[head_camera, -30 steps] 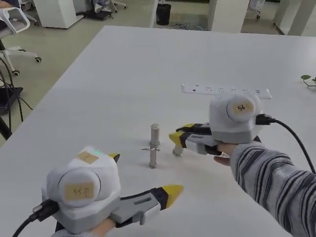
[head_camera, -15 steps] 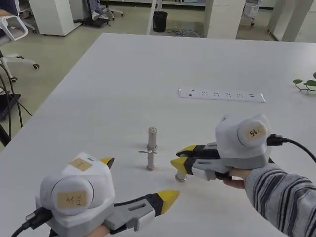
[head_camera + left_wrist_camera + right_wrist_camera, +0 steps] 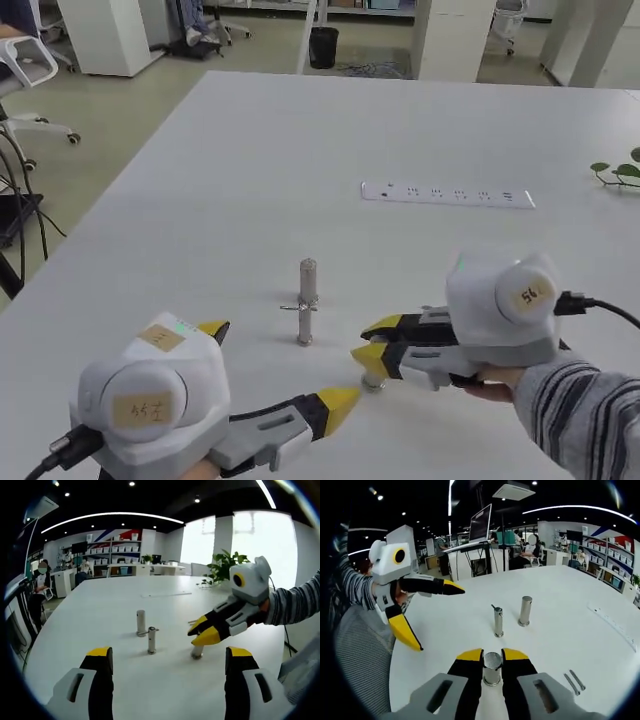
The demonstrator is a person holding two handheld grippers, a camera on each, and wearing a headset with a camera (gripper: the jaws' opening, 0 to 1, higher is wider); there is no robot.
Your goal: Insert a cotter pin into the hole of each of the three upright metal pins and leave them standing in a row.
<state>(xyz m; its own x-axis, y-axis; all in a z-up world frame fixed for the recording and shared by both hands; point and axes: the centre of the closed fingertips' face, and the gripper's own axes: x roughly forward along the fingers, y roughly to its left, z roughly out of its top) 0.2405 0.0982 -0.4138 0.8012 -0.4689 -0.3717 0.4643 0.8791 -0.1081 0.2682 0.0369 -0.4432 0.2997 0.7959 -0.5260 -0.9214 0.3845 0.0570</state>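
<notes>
The right gripper (image 3: 368, 340) has slid nearer, clamped on a metal pin (image 3: 492, 667); the left gripper (image 3: 168, 653) is spread apart, holding nothing; on the white counter (image 3: 300, 150) stand a second pin (image 3: 305, 326) with a cotter pin (image 3: 297, 307) through it, then a bare pin (image 3: 308, 278); farther, a power strip (image 3: 447, 194); beyond, a black bin (image 3: 323, 46) on the floor.

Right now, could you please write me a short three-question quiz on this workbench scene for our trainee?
1. True or false: the right gripper is shut on a metal pin.
2. In the head view, which of the two free-standing pins has a cotter pin through it? A) the farther one B) the nearer one C) neither
3. Fill in: the jaws of the left gripper are ___.

Key: 1 true; 2 B, the nearer pin; 3 open.
</notes>
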